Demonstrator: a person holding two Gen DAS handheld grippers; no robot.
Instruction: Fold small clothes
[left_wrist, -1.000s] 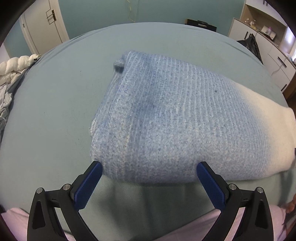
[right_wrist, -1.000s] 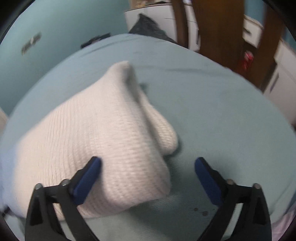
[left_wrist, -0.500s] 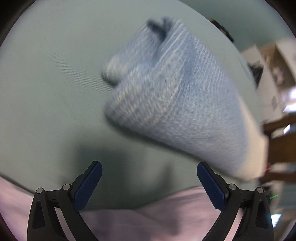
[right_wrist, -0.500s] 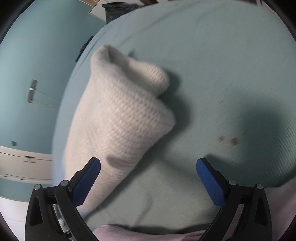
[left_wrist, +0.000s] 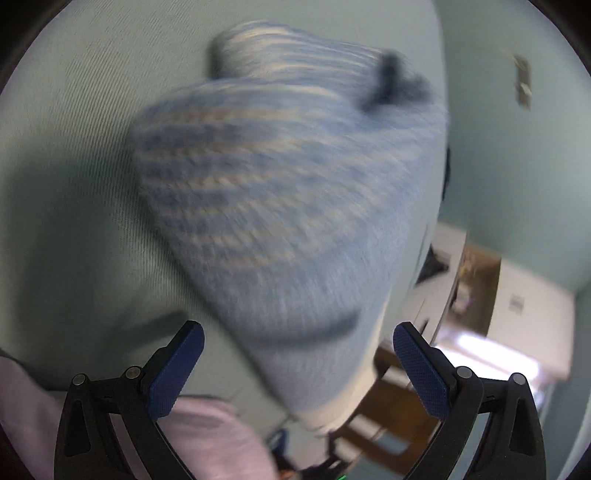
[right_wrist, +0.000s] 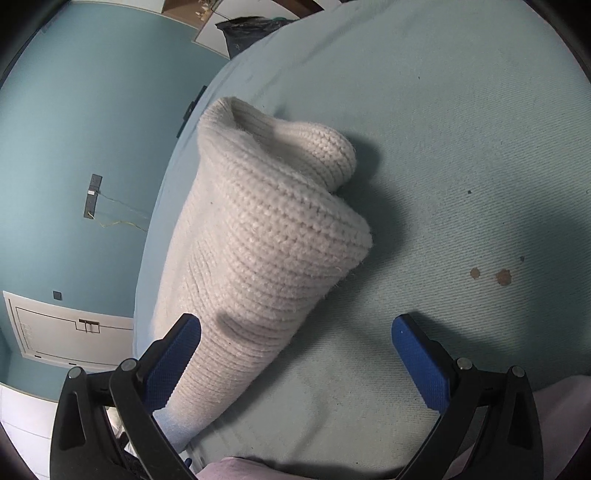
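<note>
A folded knit sweater lies on the pale teal bed sheet (right_wrist: 461, 122). Its blue end (left_wrist: 280, 206) fills the left wrist view, blurred by motion; its cream-white end (right_wrist: 266, 251) shows sharply in the right wrist view, with a rolled cuff on top. My left gripper (left_wrist: 295, 354) is open, its blue pads on either side of the sweater's near edge, with nothing pinched. My right gripper (right_wrist: 295, 347) is also open; its left pad is against the cream knit and the right pad hangs over bare sheet.
Two small brown stains (right_wrist: 491, 275) mark the sheet right of the sweater. A teal wall (right_wrist: 66, 147) with a white door (right_wrist: 66, 332) stands beyond the bed edge. White cabinets (left_wrist: 517, 314) and a wooden chair (left_wrist: 399, 417) lie past the bed. A person's pink sleeve (left_wrist: 207, 439) is close below.
Both wrist views have rolled strongly. The left gripper has swung back close over the blue end, the right has settled a little nearer the cream end. Both stayed open; the sweater has not moved.
</note>
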